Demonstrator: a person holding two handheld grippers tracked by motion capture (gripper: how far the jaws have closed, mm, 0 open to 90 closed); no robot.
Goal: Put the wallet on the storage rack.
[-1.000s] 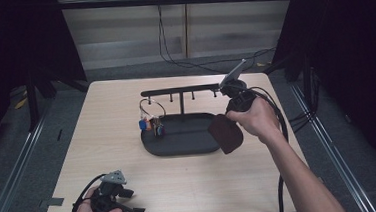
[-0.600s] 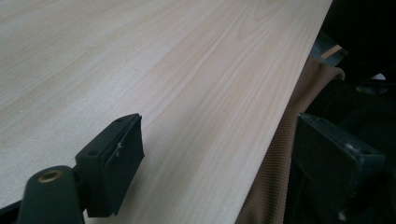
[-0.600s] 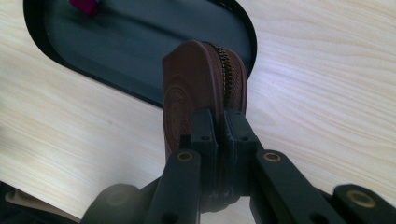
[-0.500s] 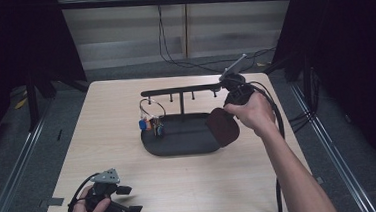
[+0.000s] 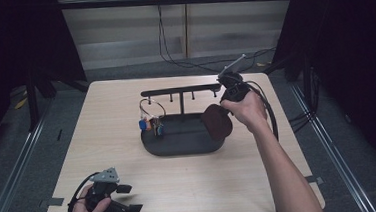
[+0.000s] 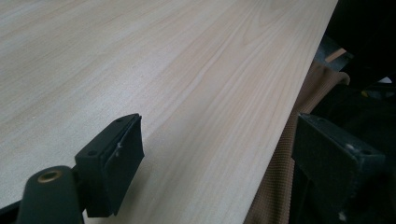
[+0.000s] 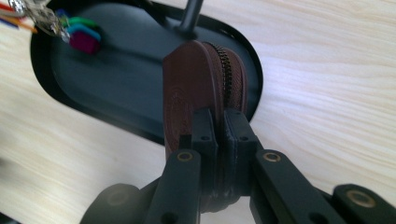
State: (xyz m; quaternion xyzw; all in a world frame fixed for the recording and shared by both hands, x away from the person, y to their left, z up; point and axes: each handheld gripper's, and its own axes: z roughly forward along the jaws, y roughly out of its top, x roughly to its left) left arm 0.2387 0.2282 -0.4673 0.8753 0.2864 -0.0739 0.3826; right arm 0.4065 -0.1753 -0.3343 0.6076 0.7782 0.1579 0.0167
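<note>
A brown round zip pouch (image 5: 216, 122) (image 7: 201, 91) hangs over the right end of the black oval tray (image 5: 174, 146) (image 7: 116, 88), with my right gripper (image 5: 224, 105) (image 7: 218, 135) shut on its edge. The pouch's zipper faces up in the right gripper view. A bunch of keys with coloured tags (image 5: 151, 123) (image 7: 70, 30) hangs from the black peg rack (image 5: 180, 91) above the tray's left end. My left gripper (image 5: 127, 199) (image 6: 224, 158) rests open near the table's front left edge, with nothing between its fingers.
The rack's post (image 7: 189, 16) rises from the tray just beyond the pouch. Bare light wood table (image 5: 101, 117) surrounds the tray. Cables (image 5: 272, 117) trail from the right gripper toward the table's right edge. Brown cloth (image 6: 280, 182) lies past the table edge in the left gripper view.
My right gripper has carried the pouch a little up and toward the rack's right end. My left gripper has stayed near the front left edge, turning slightly.
</note>
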